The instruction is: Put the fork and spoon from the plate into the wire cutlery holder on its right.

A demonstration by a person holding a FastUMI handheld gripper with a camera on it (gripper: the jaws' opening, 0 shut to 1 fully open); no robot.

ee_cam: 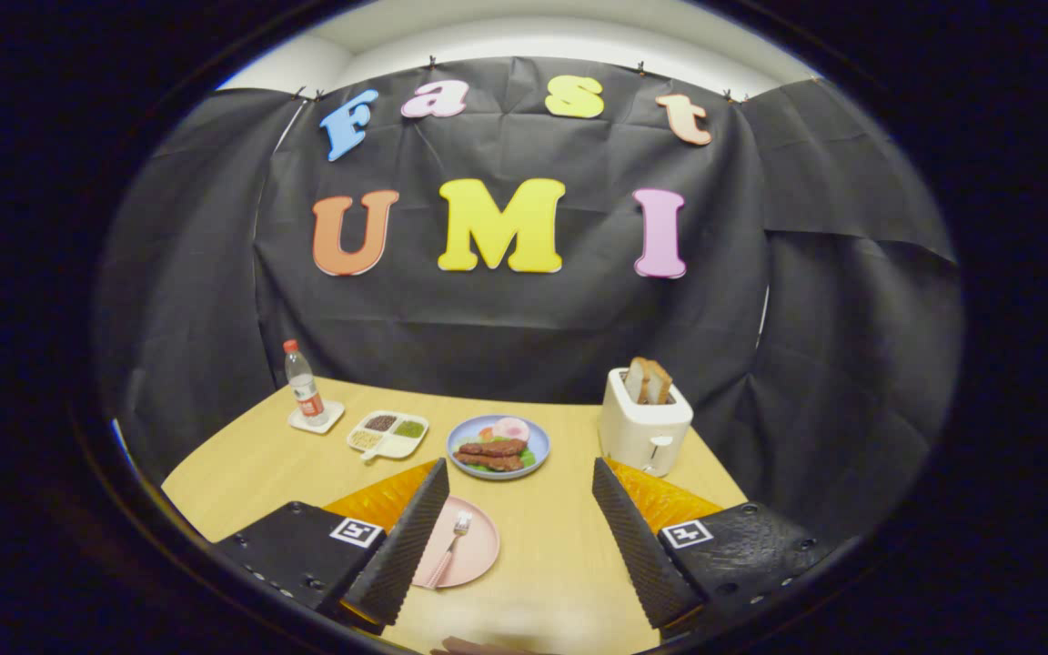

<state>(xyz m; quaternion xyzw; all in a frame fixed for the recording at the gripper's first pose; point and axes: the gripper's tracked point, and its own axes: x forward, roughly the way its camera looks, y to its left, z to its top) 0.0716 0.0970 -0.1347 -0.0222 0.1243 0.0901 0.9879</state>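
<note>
1. One gripper [519, 537] is on site, its two ribbed fingers [401, 546] spread wide apart with nothing between them but bare wooden table [560, 555]. It hovers above the near part of the table.
2. The pink plate [474, 550] is the landmark. It lies just inside the left finger, which covers its left part.
3. A pink-handled fork [449, 549] lies on the plate, its tines toward the far side and its handle running back toward the gripper — long axis roughly along the fingers' line, tilted slightly.
4. The spoon cannot be made out; it may lie under the left finger. The wire cutlery holder, stated to stand right of the plate, cannot be located.
5. Beyond the plate: a blue plate of food [498, 446]. Further left of that, a divided dish [387, 434] and a bottle [304, 383] on a coaster. Beyond and right of the plate, a white toaster [643, 420] with bread.
6. Judgement — no cutlery is moved yet. The fork sits left of the gripper's centre line, so the coming move calls for a leftward shift and descent to straddle the handle across its width.
</note>
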